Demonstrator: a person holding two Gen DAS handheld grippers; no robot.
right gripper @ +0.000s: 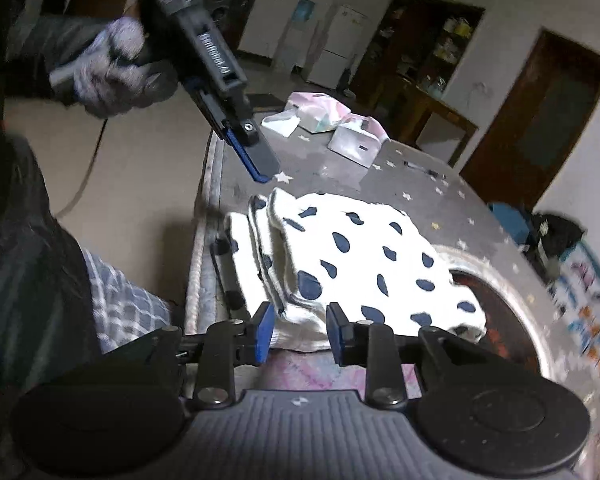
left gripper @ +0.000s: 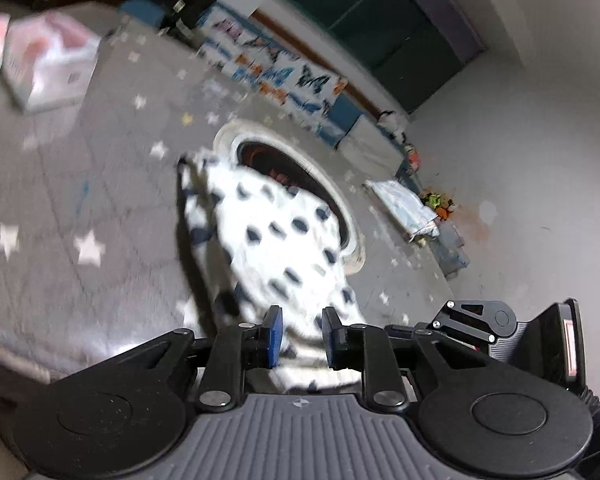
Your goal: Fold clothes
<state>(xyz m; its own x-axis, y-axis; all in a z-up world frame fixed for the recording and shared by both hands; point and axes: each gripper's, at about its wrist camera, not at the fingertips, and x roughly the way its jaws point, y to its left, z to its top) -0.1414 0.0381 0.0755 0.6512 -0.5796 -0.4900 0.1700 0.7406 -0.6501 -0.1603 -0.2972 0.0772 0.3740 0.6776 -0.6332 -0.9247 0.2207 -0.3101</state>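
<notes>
The right gripper has its jaws clenched on the near hem of the spotted garment; a bunched white fold fills the gap from one blue pad to the other. The left gripper has its jaws a little apart and grasps nothing. Seen from the right wrist, its tips hang just above the garment's far left corner, clear of the cloth, and a gloved hand grips its handle. The garment, white with dark blue drops, lies folded on the grey star-patterned worktop, its stacked edges toward the person's side. Its far end overlaps a round opening with a pale rim in the worktop. Pink-and-white packs sit well apart at the far end
</notes>
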